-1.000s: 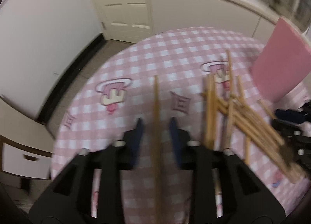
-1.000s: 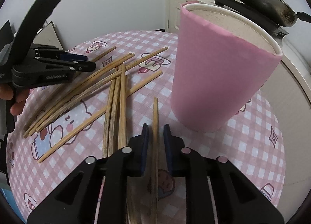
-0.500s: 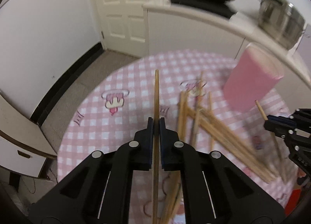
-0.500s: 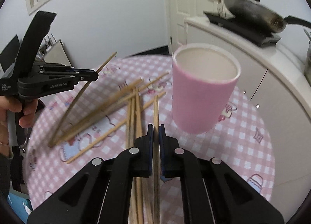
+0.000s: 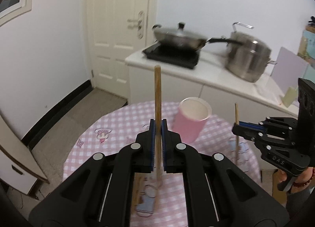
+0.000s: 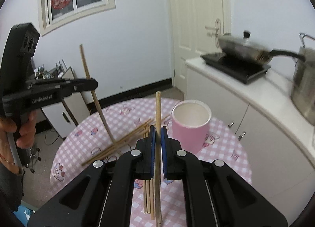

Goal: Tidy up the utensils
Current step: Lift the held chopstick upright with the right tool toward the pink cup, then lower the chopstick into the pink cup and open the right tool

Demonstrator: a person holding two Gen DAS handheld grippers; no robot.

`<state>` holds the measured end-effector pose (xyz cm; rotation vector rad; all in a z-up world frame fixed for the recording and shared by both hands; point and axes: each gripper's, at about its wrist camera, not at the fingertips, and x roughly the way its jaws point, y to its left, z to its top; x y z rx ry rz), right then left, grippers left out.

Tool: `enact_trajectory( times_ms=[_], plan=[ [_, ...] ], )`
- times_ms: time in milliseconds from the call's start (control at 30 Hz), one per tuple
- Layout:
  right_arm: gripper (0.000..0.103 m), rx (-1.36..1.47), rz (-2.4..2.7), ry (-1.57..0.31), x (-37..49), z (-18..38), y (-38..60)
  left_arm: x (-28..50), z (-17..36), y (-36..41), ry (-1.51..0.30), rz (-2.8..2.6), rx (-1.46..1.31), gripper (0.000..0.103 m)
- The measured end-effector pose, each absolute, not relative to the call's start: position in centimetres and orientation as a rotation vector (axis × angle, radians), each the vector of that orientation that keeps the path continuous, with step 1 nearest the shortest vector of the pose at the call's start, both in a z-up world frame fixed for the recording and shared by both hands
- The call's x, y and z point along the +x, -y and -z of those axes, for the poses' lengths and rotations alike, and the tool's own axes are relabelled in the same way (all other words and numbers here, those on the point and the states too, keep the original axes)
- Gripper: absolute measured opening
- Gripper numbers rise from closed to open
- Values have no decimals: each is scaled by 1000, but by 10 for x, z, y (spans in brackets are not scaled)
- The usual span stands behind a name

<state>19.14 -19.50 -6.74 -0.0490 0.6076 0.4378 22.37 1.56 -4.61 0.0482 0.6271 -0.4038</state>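
My left gripper (image 5: 158, 126) is shut on a wooden chopstick (image 5: 157, 97) that points up and forward, high above the pink checked table (image 5: 118, 126). My right gripper (image 6: 157, 130) is shut on another chopstick (image 6: 158, 108), likewise raised. A pink cup (image 5: 192, 119) with a white inside stands open ahead of both, also visible as the pink cup (image 6: 190, 126) just right of my right gripper. Several loose chopsticks (image 6: 126, 142) lie in a pile on the cloth to the left of the cup. Each gripper shows in the other's view: right gripper (image 5: 236, 127), left gripper (image 6: 94, 86).
A white counter (image 5: 216, 77) behind the table carries a black cooktop with a lidded pan (image 5: 179, 37) and a steel pot (image 5: 248, 57). A white door (image 5: 116, 30) stands beyond. A low cabinet (image 6: 65, 108) sits left of the table. A hand (image 6: 23, 128) grips the left tool.
Both grippers closed on a chopstick each and lifted them off the table, rising and tilting up. The table and cup now look smaller and farther below.
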Motion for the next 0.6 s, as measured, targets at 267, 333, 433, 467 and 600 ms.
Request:
enact_trajectory(
  times_ms=[267, 333, 433, 467, 600],
  plan=[
    [5, -64, -373, -435, 180, 13, 211, 206, 2, 24, -512, 469, 17, 6],
    [4, -54, -353, -381, 183, -3, 215, 206, -9, 31, -493, 486, 0, 6],
    [4, -38, -325, -287, 188, -22, 221, 209, -22, 43, -447, 479, -3, 6],
    [4, -32, -315, -266, 190, -24, 223, 213, -25, 46, -439, 478, -12, 6],
    [4, -5, -276, -174, 207, -33, 225, 230, -29, 52, -418, 471, -48, 6]
  ],
)
